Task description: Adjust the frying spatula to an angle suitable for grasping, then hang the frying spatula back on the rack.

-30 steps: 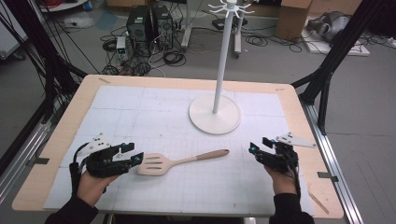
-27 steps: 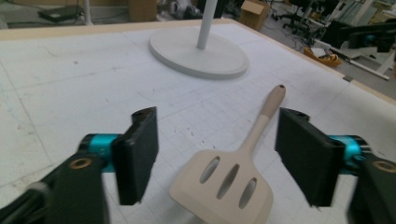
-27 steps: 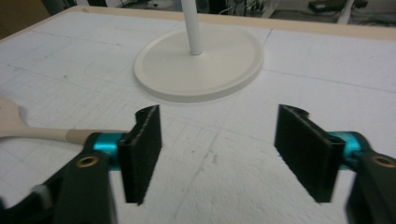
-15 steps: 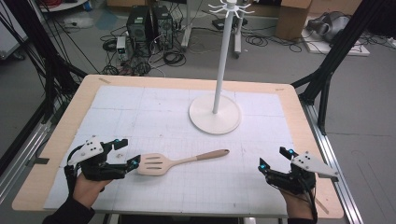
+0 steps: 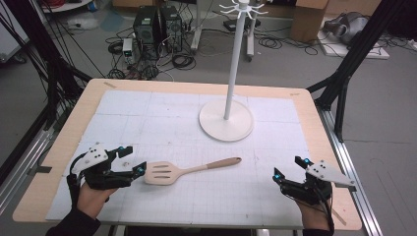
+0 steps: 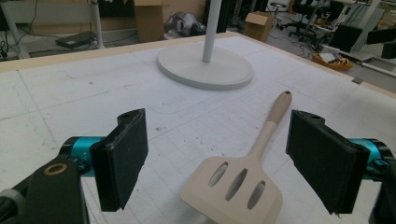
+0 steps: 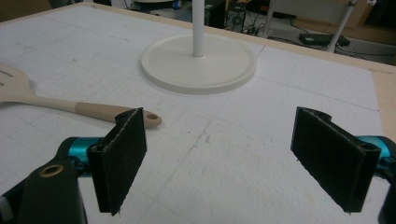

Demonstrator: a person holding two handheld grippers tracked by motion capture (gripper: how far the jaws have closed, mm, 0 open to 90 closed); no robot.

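Observation:
A beige slotted spatula (image 5: 182, 171) lies flat on the white mat, head to the left, handle pointing right and away. My left gripper (image 5: 134, 160) stands open just left of the spatula head; in the left gripper view the head (image 6: 236, 185) lies between the wide-apart jaws. My right gripper (image 5: 290, 168) is open near the table's front right corner, with nothing between its jaws. In the right gripper view the handle end (image 7: 140, 119) shows behind the left jaw. A white hook stand (image 5: 227, 118) rises from its round base behind the spatula.
The white gridded mat (image 5: 147, 118) covers a wooden table (image 5: 74, 123). Black frame legs flank the table on both sides. Computers, cables and cardboard boxes lie on the floor beyond the far edge.
My right gripper has drawn back toward the front right corner. My left gripper has shifted slightly back and left, staying open by the spatula head. The spatula has not moved.

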